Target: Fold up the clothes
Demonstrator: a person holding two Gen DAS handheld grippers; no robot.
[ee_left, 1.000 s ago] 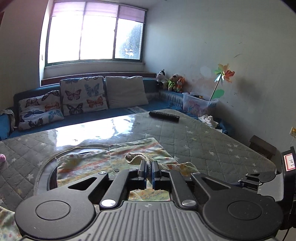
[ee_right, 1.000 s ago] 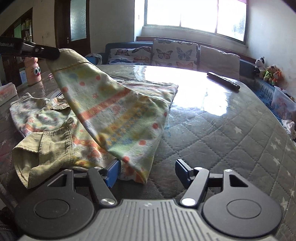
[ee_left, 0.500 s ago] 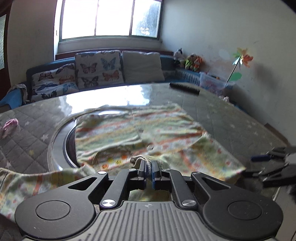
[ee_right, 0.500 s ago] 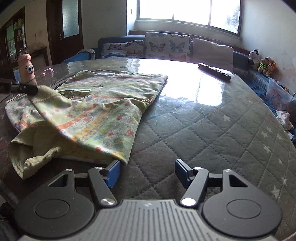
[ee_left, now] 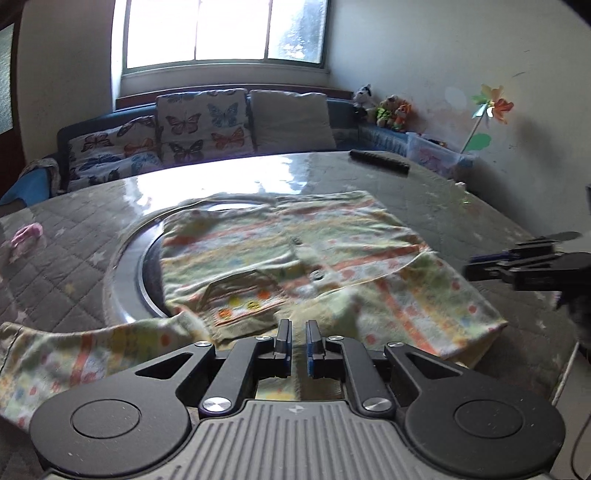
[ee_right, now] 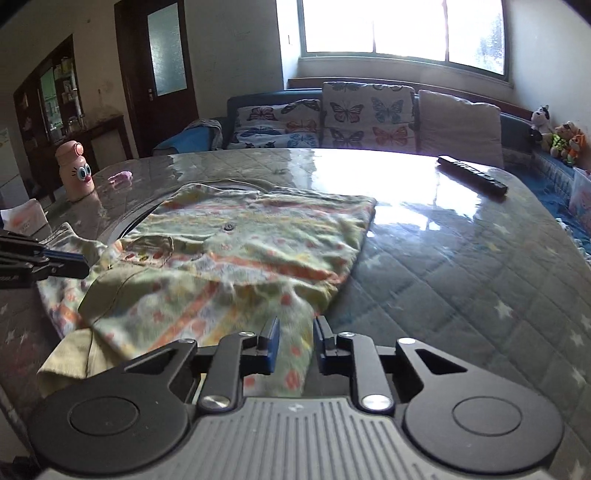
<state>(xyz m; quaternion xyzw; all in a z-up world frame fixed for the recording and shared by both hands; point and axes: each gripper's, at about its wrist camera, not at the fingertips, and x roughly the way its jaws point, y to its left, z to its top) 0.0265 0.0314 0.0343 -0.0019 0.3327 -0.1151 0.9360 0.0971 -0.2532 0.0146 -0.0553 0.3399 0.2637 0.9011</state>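
Since before, the shirt (ee_left: pixel 295 254) I held up has dropped flat on the table (ee_right: pixel 480 266). My left gripper (ee_left: pixel 296 339) is nearly together, letting go. My right gripper (ee_right: pixel 295 341) is closing around the near hem.

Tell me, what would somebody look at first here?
Probably the shirt, pale yellow with bright stripes and dots, spread across the middle of the grey quilted table. Next, the pink bottle with cartoon eyes on the table's far left edge. Behind the table, butterfly cushions line the sofa under the sunny window.
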